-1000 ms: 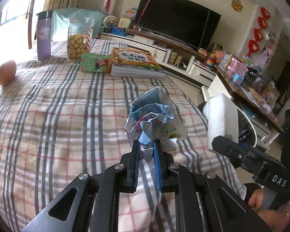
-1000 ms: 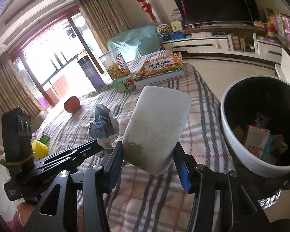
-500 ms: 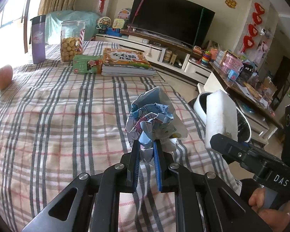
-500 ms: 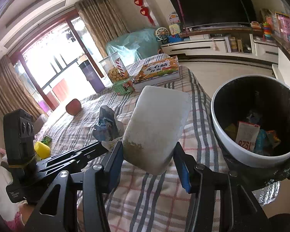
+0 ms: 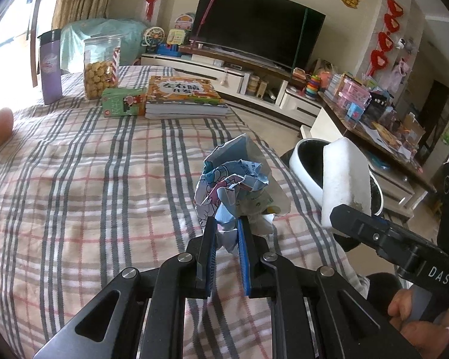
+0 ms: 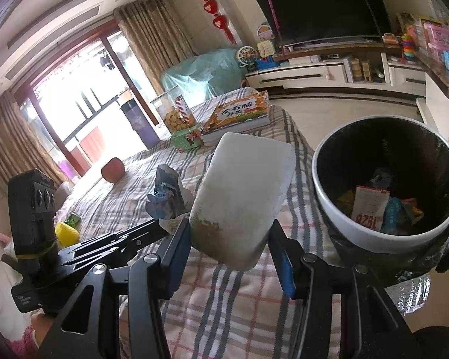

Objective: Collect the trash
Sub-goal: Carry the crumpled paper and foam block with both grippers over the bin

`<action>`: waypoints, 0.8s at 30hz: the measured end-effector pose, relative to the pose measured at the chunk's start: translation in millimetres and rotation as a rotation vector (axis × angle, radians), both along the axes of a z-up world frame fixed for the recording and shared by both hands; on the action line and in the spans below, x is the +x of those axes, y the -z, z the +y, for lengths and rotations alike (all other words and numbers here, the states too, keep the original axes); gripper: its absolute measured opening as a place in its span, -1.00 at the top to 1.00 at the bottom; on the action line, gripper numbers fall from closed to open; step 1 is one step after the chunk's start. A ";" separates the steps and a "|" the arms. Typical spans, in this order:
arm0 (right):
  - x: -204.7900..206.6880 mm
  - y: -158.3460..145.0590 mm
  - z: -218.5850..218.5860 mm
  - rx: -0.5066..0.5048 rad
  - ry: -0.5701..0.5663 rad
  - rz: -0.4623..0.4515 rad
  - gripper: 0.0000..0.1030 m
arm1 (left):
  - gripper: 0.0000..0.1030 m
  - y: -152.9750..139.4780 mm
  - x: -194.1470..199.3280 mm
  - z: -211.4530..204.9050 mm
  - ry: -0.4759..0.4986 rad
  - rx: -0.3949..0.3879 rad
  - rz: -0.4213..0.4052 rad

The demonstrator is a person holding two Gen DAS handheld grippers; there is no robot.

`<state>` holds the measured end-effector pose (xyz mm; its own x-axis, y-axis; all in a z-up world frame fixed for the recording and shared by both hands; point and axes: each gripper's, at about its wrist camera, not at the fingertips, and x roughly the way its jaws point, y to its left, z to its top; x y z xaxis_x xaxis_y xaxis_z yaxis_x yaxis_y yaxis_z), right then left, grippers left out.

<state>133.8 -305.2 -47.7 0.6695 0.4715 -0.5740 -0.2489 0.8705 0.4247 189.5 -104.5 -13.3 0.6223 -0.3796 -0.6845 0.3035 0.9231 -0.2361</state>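
White foam block (image 6: pixel 242 197), pinched by the right gripper (image 6: pixel 229 239), now sits closer to the trash bin (image 6: pixel 344 227); left gripper (image 5: pixel 226 233) still clamps crumpled paper (image 5: pixel 236 188).

place: home living room — television (image 5: pixel 256 27) | curtains (image 6: pixel 155 30) | plaid-covered table (image 5: pixel 74 179)

A crumpled paper wrapper (image 5: pixel 233 191), blue and white with cartoon pictures, is squeezed at its bottom end and sticks up above the checked cloth. Beside it a white foam block (image 6: pixel 242 197), dirty at its lower end, is held tilted near a round white bin (image 6: pixel 359 233) with trash inside.
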 end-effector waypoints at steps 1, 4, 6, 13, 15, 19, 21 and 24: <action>-0.7 0.1 -1.8 -0.001 0.003 0.000 0.00 | 0.77 0.2 0.3 -1.5 0.004 0.000 0.001; -1.9 -0.3 -6.0 -0.004 0.017 0.001 0.00 | 0.77 0.9 1.2 -6.3 0.016 0.003 0.001; -2.6 0.0 -9.2 -0.006 0.024 0.003 0.00 | 0.77 1.2 2.3 -9.0 0.023 0.004 0.002; -7.1 -0.3 -20.7 -0.010 0.048 0.004 0.00 | 0.77 0.4 7.3 -21.5 0.051 0.011 0.000; -7.4 -1.1 -25.1 -0.010 0.058 0.003 0.00 | 0.77 -0.4 8.6 -25.9 0.061 0.013 -0.002; -8.4 -2.4 -32.2 -0.010 0.073 0.000 0.00 | 0.77 -1.6 12.8 -33.5 0.082 0.015 -0.008; -9.8 -4.1 -35.0 -0.009 0.080 -0.004 0.00 | 0.76 -2.5 13.6 -38.9 0.094 0.019 -0.013; -9.2 -6.1 -42.8 -0.010 0.093 -0.008 0.00 | 0.77 -3.3 16.4 -45.7 0.111 0.021 -0.018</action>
<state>124.7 -348.0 -41.6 0.7146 0.4017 -0.5727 -0.1706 0.8941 0.4142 205.9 -150.2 -10.0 0.5891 -0.4327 -0.6824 0.4082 0.8882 -0.2108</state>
